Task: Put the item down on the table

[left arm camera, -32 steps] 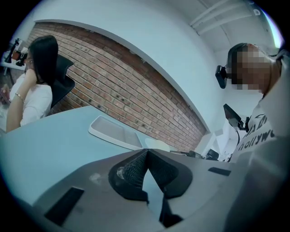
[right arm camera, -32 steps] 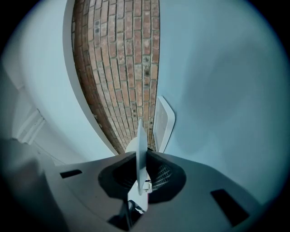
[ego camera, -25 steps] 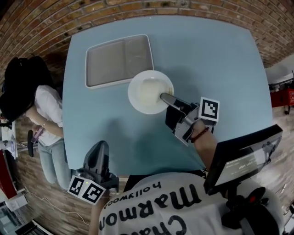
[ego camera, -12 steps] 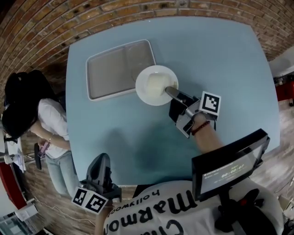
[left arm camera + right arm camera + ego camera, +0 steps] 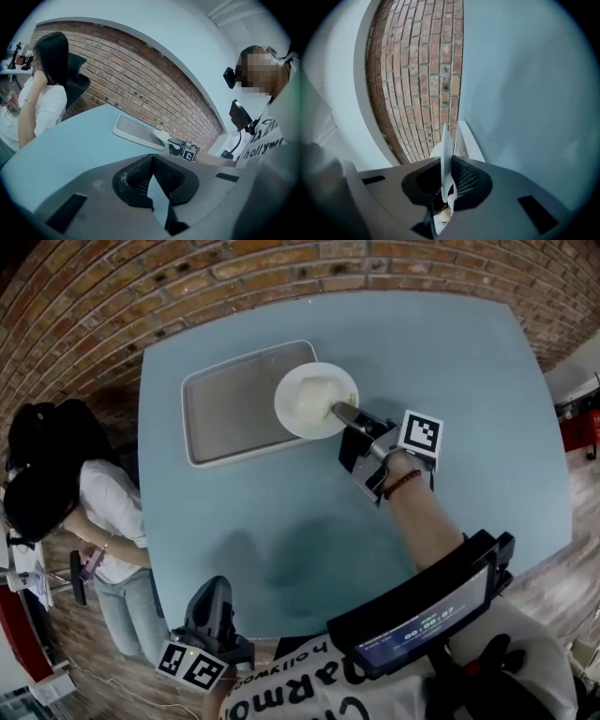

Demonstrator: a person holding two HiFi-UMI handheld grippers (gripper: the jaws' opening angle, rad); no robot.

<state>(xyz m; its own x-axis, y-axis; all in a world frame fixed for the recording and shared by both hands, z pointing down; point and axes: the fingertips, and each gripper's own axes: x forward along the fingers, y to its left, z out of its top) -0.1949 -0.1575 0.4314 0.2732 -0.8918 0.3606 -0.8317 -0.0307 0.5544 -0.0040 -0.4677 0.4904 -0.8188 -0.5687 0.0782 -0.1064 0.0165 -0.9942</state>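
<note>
Right gripper [image 5: 339,412] is clamped on the rim of the white plate [image 5: 313,397], with its jaws closed on the plate's near-right edge. In the right gripper view, the thin rim of the plate [image 5: 444,151] runs edge-on between the two ribbed pads, and the gripper [image 5: 448,165] bites it from both sides. The plate reaches away from the jaws, up and to the left in the head view. Its far-left part overlaps the right end of the grey tray [image 5: 230,409]. Whether it rests on the tray or is held just above it cannot be told. In the left gripper view the plate [image 5: 162,136] shows at the tray's [image 5: 130,129] near corner, with the right gripper [image 5: 177,146] right behind it.

The tray lies on the pale blue table [image 5: 469,381], toward its far-left part. Beyond the table is a brick floor [image 5: 103,306].

The left gripper [image 5: 212,611] is well apart from all this, at the table's near-left edge. Its jaws [image 5: 151,161] meet at the tips with nothing between them.

A person [image 5: 70,488] in a white top stands beside the table's left side. A small screen [image 5: 422,620] hangs in front of the wearer's chest.
</note>
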